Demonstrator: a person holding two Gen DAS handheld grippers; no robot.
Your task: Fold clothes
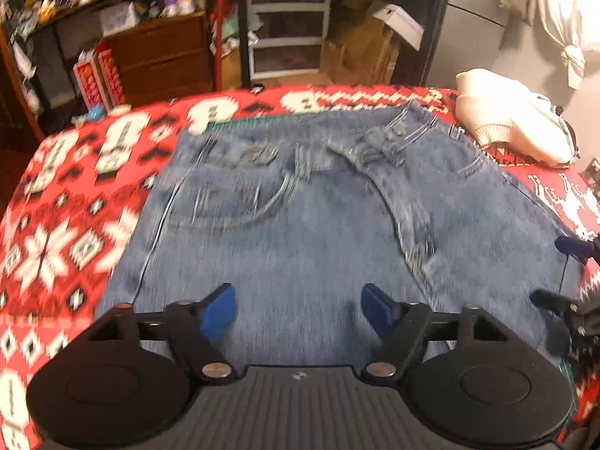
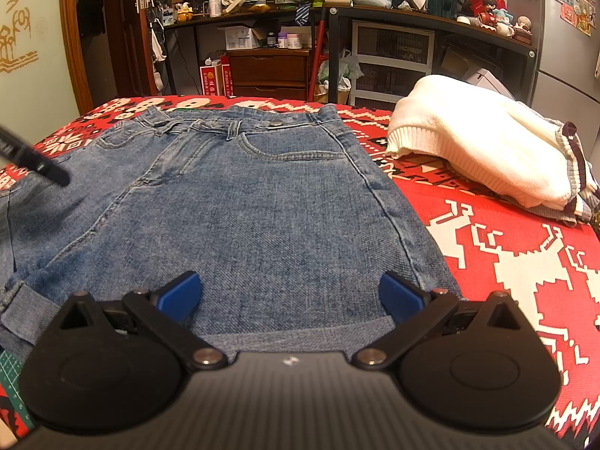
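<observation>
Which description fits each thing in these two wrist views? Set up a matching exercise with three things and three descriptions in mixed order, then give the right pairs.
Things:
1. jeans
2. white sweater
3. blanket

Descriptions:
A. red with white patterns, covering the surface
B. blue denim, lying flat, waistband at the far end
C. folded bundle, to the right of the denim

Pairs: 1-B, 2-C, 3-A
</observation>
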